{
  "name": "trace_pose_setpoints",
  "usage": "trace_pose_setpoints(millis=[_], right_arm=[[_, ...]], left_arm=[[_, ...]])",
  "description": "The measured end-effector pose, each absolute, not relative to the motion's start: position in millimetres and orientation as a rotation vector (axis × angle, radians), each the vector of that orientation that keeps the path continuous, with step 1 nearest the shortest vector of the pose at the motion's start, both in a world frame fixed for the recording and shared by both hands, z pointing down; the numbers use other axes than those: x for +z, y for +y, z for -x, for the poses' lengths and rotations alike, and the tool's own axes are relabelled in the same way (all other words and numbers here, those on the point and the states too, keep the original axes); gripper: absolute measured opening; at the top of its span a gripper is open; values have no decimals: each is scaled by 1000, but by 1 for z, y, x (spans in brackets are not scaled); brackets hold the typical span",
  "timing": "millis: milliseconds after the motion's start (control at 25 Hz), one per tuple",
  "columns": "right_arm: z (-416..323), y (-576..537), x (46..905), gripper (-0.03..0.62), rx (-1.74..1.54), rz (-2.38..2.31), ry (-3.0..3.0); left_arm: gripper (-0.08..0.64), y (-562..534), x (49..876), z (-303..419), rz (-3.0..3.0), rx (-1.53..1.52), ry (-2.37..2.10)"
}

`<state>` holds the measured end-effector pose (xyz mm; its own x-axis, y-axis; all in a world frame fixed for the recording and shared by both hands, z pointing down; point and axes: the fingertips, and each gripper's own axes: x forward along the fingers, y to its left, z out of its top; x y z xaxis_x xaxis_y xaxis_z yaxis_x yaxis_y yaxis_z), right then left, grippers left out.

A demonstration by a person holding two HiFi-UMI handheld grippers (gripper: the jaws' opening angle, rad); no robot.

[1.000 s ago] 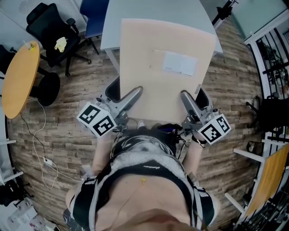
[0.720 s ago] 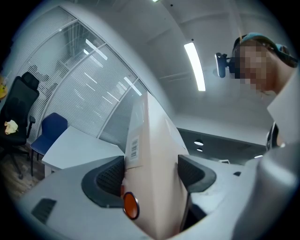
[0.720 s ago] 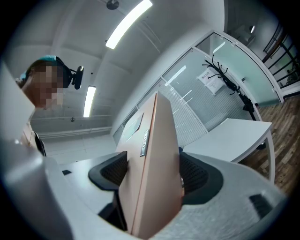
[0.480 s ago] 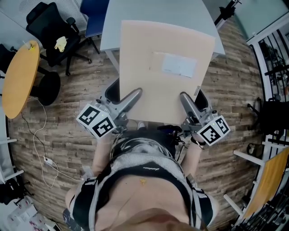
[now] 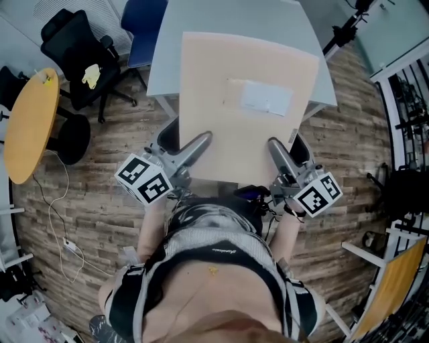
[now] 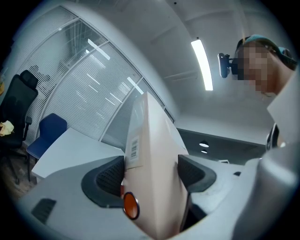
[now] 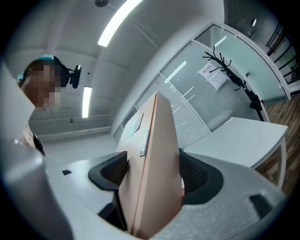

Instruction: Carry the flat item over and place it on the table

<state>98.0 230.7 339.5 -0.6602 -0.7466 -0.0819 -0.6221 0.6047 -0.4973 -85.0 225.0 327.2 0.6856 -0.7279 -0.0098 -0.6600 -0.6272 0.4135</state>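
A flat beige cardboard package (image 5: 247, 100) with a white label (image 5: 266, 98) is held level in front of me, its far half over the grey table (image 5: 167, 47). My left gripper (image 5: 199, 141) is shut on its near left edge, and my right gripper (image 5: 275, 145) is shut on its near right edge. In the left gripper view the package (image 6: 154, 173) stands edge-on between the black pads (image 6: 108, 174), with a barcode sticker on its side. In the right gripper view the package (image 7: 152, 173) likewise fills the gap between the pads (image 7: 196, 172).
A black office chair (image 5: 75, 50) and a blue chair (image 5: 142, 20) stand left of the table. A round wooden table (image 5: 30, 124) is at far left, with a cable (image 5: 64, 228) on the wood floor. Metal racks (image 5: 409, 87) and a wooden board (image 5: 389, 281) stand at right.
The package and both grippers keep their place in the view while the table and floor have slid slightly, so I have moved a little closer to the table.
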Motion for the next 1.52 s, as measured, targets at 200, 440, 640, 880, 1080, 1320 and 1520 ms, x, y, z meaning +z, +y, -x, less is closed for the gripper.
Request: trace_pose_setpoints(millis=[200,440,640,880,1080,1320,1520], right_arm=[[-103,193,337,330,-647,1110,2559],[-101,162,342,330,-691,1106,2572],[-97,141,343,330,-715,1084,2583],[-94,118,340,330,-710,1070,2600],[-96,106,338,330,-701,1056,2612],[-99,84,343,330,-724,1049,2612],[-105,71,346,330,-740,1056,2610]], left_arm=[[353,189,325,80,-2505,-248,-1095],[353,160,330,82,-2472,-242,-1103],[353,142,332,87,-2450,-237,-1122],[353,122,330,90,-2441,-247,-1147],[353,112,329,87,-2441,-256,-1159],[351,91,332,85,-2427,-243,-1161],[353,77,335,78,-2417,-233,-1160]])
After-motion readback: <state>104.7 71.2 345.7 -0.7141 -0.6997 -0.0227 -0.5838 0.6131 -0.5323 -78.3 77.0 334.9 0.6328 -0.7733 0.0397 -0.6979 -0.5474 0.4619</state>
